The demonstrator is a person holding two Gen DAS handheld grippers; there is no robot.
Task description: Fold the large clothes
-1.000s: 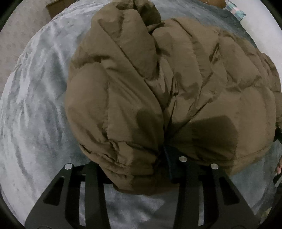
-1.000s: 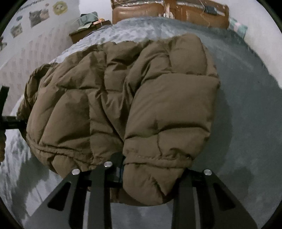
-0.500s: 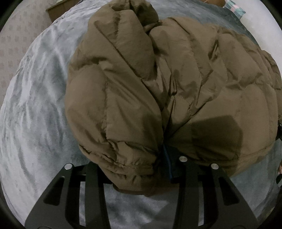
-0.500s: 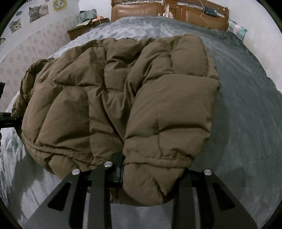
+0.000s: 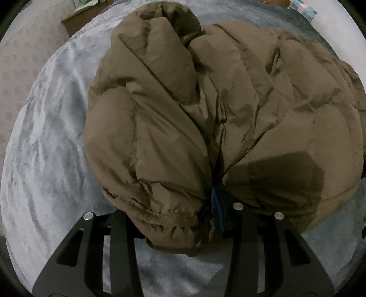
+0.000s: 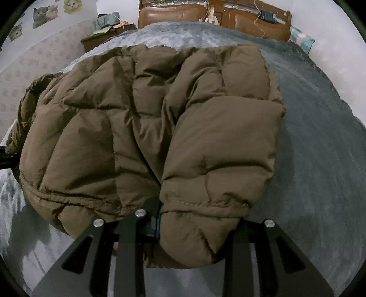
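Observation:
A large brown puffer jacket (image 5: 205,109) lies bunched on a grey bed cover (image 5: 45,137). My left gripper (image 5: 176,217) is shut on the jacket's near hem, where a sleeve end bulges between the fingers; a blue lining edge (image 5: 216,212) shows by the right finger. The jacket also fills the right wrist view (image 6: 148,128). My right gripper (image 6: 189,224) is shut on the hem and cuff at the jacket's other near corner. The fingertips of both grippers are hidden under the fabric. Part of the left gripper (image 6: 5,157) shows at the jacket's far left edge.
A brown headboard (image 6: 205,16) stands at the far end of the bed. A wooden nightstand (image 6: 100,34) with clutter stands at the back left by a patterned wall. A striped pillow (image 6: 299,38) lies at the back right. Grey cover (image 6: 320,160) stretches to the right of the jacket.
Both grippers have lifted slightly with the jacket's hem still held. The view has tilted up, so more headboard and wall show. The jacket's shape is about the same.

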